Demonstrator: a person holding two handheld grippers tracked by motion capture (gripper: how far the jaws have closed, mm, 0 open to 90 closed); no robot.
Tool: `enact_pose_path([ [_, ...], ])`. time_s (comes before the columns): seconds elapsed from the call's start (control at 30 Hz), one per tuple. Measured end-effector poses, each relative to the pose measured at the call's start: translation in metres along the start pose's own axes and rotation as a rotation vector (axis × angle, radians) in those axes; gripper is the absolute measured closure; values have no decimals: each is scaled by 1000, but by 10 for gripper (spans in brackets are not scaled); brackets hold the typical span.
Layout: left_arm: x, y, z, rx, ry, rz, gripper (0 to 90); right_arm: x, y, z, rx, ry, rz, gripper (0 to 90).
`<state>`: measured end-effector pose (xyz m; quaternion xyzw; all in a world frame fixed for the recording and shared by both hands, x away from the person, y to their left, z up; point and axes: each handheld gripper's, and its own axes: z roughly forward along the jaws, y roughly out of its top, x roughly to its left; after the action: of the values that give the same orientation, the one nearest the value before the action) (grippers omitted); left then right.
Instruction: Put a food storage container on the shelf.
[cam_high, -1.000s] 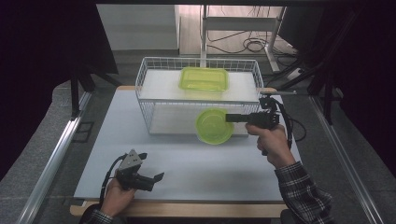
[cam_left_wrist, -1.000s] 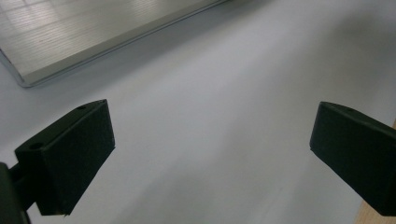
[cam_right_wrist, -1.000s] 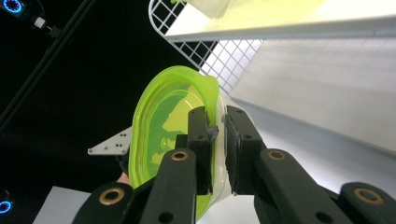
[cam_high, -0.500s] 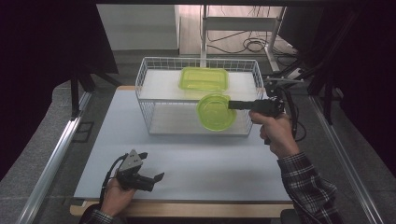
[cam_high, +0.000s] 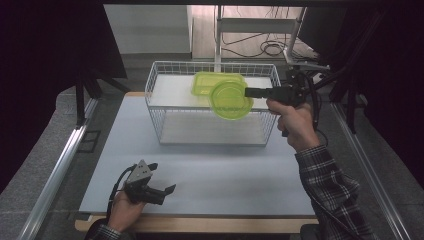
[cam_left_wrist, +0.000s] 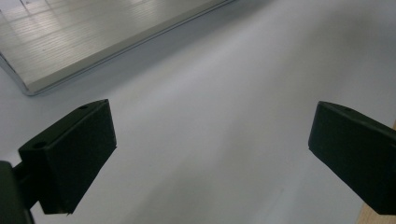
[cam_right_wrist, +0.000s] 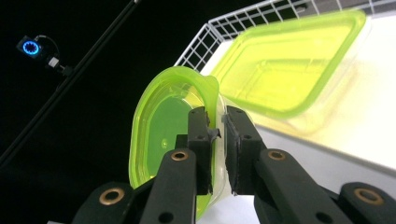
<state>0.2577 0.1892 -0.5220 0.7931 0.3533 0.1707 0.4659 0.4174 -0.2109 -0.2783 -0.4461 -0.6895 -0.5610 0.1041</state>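
A round lime-green bowl (cam_high: 230, 100) hangs in the air over the front rim of the white wire basket (cam_high: 160, 117). My right gripper (cam_high: 248, 92) is shut on its rim; in the right gripper view the two black jaws pinch the bowl's edge (cam_right_wrist: 211, 100), with the gripper (cam_right_wrist: 218, 135) pointing toward the basket. A rectangular lime-green container (cam_high: 207, 81) lies inside the basket, seen close behind the bowl as a shallow tub (cam_right_wrist: 299, 60). My left gripper (cam_high: 167, 190) rests low near the table's front edge, jaws wide apart (cam_left_wrist: 210, 154) over bare tabletop, holding nothing.
The pale grey tabletop (cam_high: 225, 165) stretches between the basket and the front edge. A metal rail (cam_high: 60, 165) runs along the left side. Black stands and cables (cam_high: 340, 85) crowd the right rear, close to my right hand.
My right hand has lifted the round bowl from in front of the basket up to its rim and a little rearward. The left gripper has stayed put.
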Motion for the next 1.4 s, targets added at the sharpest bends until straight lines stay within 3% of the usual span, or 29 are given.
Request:
enact_pose_path([
  [0.5,1,0,-1,-4,-10,-15,9,7,35,9,-60,-64,0,811],
  [0.8,1,1,-2,-16,-3,-23,20,10,52,25,-82,-116,-9,811],
  [1.0,1,1,-2,-18,6,-23,25,7,57,38,-78,-158,-12,811],
  [1.4,1,2,-3,-18,10,-20,27,-2,62,60,-65,-182,20,809],
])
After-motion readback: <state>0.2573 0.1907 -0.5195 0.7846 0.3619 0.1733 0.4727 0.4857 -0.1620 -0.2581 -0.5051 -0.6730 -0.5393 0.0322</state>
